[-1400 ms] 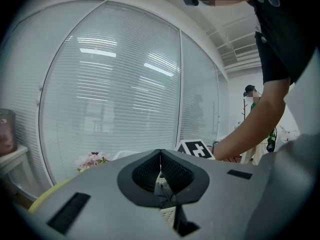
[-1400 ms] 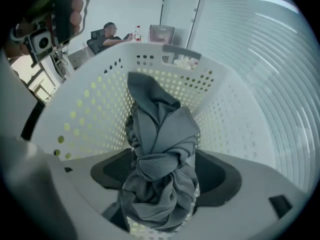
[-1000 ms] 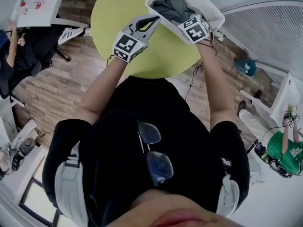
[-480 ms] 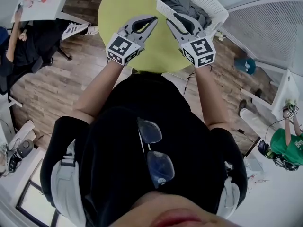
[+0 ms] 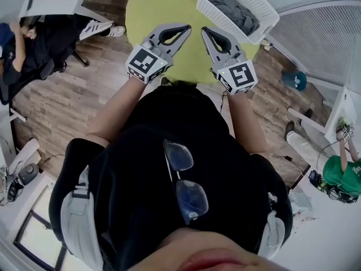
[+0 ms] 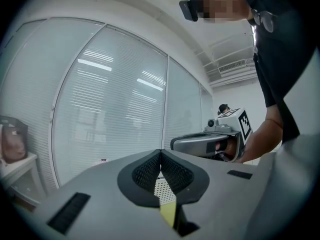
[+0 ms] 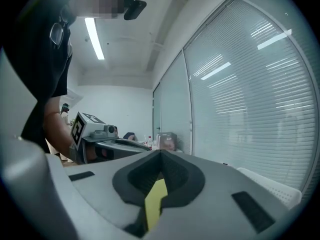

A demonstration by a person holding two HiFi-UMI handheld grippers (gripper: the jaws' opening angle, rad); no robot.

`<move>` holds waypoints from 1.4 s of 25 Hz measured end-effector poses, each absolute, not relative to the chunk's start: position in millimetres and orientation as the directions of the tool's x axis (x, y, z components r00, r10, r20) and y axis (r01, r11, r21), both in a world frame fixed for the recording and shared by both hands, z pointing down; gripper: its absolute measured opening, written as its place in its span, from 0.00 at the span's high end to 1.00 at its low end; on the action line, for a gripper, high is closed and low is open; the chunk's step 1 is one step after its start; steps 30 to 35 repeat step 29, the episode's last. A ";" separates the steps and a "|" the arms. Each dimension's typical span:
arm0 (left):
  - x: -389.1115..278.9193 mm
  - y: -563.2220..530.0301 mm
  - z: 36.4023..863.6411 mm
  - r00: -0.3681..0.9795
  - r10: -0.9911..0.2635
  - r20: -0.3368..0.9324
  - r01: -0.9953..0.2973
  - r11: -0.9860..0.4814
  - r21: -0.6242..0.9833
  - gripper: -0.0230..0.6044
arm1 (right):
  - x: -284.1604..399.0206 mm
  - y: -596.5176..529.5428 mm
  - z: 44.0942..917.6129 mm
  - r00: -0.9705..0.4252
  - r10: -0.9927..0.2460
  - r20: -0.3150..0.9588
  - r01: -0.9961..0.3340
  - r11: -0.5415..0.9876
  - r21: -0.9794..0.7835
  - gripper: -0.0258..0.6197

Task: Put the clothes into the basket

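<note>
A round yellow-green table is noted; at its far right edge a white lattice-walled basket is set, with crumpled grey clothes heaped inside. Over the near edge the left gripper and right gripper are held side by side, jaws closed tip to tip on nothing, each carrying black-and-white square markers.

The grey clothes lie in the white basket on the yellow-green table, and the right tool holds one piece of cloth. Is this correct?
Not quite. The right tool holds nothing: the right gripper view shows its jaws shut together with no cloth between them. The grey clothes do lie in the white basket on the yellow-green table.
</note>
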State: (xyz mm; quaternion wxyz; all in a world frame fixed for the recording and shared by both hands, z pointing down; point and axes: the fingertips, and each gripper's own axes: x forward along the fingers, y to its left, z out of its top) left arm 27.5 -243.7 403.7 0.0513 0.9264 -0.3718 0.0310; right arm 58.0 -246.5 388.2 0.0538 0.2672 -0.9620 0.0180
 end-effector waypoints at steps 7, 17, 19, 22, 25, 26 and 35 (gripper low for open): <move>19.2 -232.5 411.8 0.719 -0.686 0.110 -0.694 -0.715 0.079 0.95 | 57.4 -233.4 397.0 -0.851 -0.509 0.129 -0.516 0.856 -0.027 0.92; 23.7 -229.4 423.1 0.723 -0.679 0.125 -0.690 -0.717 0.096 0.95 | 56.9 -227.0 409.7 -0.854 -0.501 0.139 -0.514 0.855 -0.069 0.92; 26.2 -230.7 423.0 0.725 -0.678 0.125 -0.689 -0.719 0.095 0.95 | 58.3 -227.5 410.5 -0.855 -0.499 0.142 -0.512 0.856 -0.069 0.92; 28.6 -234.0 421.9 0.725 -0.677 0.125 -0.688 -0.720 0.093 0.95 | 60.3 -230.0 411.0 -0.854 -0.500 0.145 -0.513 0.856 -0.068 0.92; 29.5 -235.2 422.5 0.726 -0.676 0.126 -0.687 -0.720 0.095 0.95 | 61.6 -231.9 410.8 -0.852 -0.503 0.146 -0.516 0.854 -0.068 0.92; 29.7 -235.1 422.8 0.726 -0.676 0.127 -0.687 -0.720 0.095 0.95 | 61.8 -232.3 410.8 -0.852 -0.503 0.146 -0.516 0.854 -0.068 0.92; 31.2 -235.2 423.6 0.727 -0.675 0.128 -0.686 -0.721 0.096 0.95 | 63.5 -233.2 410.6 -0.852 -0.503 0.146 -0.516 0.854 -0.067 0.92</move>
